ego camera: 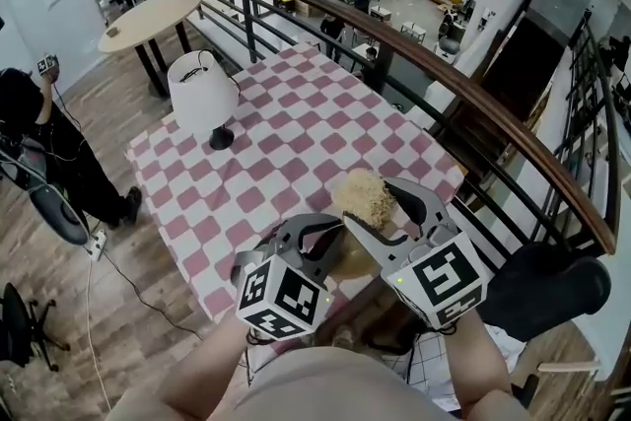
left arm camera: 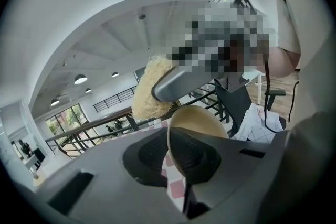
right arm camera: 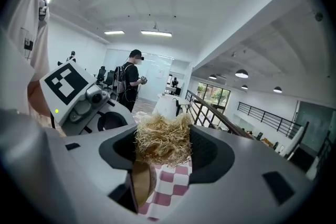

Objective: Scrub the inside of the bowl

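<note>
A tan wooden bowl (ego camera: 347, 258) hangs tilted above the near edge of the pink-checked table (ego camera: 296, 143). My left gripper (ego camera: 317, 234) is shut on its rim. In the left gripper view the bowl (left arm camera: 198, 122) stands on edge between the jaws of the left gripper (left arm camera: 177, 165). My right gripper (ego camera: 390, 208) is shut on a straw-coloured fibre scrubber (ego camera: 363, 195), held just above the bowl. The right gripper view shows the scrubber (right arm camera: 161, 139) filling the gap of the right gripper (right arm camera: 163, 153), with the bowl's edge (right arm camera: 140, 184) just below it. Whether scrubber and bowl touch is not clear.
A white table lamp (ego camera: 202, 94) stands on the far left of the cloth. A dark railing (ego camera: 424, 64) runs along the table's right side. A round table (ego camera: 148, 20) and a person in black (ego camera: 39, 133) are to the left, with an office chair (ego camera: 20, 330) nearby.
</note>
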Action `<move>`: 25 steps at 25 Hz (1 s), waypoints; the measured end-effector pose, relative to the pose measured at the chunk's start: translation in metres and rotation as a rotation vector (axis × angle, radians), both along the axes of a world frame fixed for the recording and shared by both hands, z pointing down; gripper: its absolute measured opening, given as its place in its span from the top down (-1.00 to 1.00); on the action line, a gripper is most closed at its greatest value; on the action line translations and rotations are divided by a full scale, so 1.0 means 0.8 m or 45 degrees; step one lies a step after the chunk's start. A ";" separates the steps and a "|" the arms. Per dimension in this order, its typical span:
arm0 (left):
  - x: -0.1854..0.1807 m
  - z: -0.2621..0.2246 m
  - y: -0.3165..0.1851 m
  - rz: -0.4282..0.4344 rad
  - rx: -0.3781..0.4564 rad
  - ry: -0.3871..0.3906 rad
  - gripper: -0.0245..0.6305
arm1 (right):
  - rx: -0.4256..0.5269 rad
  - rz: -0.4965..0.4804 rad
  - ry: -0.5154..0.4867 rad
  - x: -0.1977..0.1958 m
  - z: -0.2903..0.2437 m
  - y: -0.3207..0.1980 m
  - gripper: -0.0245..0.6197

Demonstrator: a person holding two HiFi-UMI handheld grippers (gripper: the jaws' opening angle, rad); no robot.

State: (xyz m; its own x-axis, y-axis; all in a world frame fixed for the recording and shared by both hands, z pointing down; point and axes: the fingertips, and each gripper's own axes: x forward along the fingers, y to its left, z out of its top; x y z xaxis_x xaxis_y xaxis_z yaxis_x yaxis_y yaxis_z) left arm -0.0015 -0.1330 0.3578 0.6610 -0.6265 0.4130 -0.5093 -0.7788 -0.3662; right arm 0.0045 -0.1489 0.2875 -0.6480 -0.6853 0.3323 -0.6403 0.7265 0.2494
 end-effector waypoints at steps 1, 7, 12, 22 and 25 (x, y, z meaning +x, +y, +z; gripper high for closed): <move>0.002 -0.005 -0.001 0.006 0.025 0.001 0.85 | -0.022 -0.002 -0.008 0.001 0.002 -0.002 0.13; 0.005 -0.023 -0.003 -0.001 0.120 -0.019 0.85 | -0.109 -0.005 -0.028 0.006 0.008 -0.009 0.13; -0.007 -0.026 -0.014 -0.061 0.096 0.016 0.85 | -0.114 0.041 -0.021 0.026 0.010 -0.017 0.13; -0.055 -0.034 -0.045 -0.268 0.005 0.216 0.85 | -0.132 0.066 0.068 0.055 0.043 -0.012 0.13; -0.065 -0.040 -0.051 -0.313 0.013 0.263 0.85 | -0.145 0.062 0.098 0.054 0.055 -0.004 0.13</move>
State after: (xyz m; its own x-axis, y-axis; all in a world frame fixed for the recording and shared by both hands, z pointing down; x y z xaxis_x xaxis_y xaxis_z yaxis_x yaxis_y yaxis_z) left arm -0.0536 -0.1740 0.3255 0.5585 -0.7813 0.2787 -0.7462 -0.6199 -0.2426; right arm 0.0476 -0.1519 0.3318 -0.5845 -0.6703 0.4572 -0.6575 0.7215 0.2172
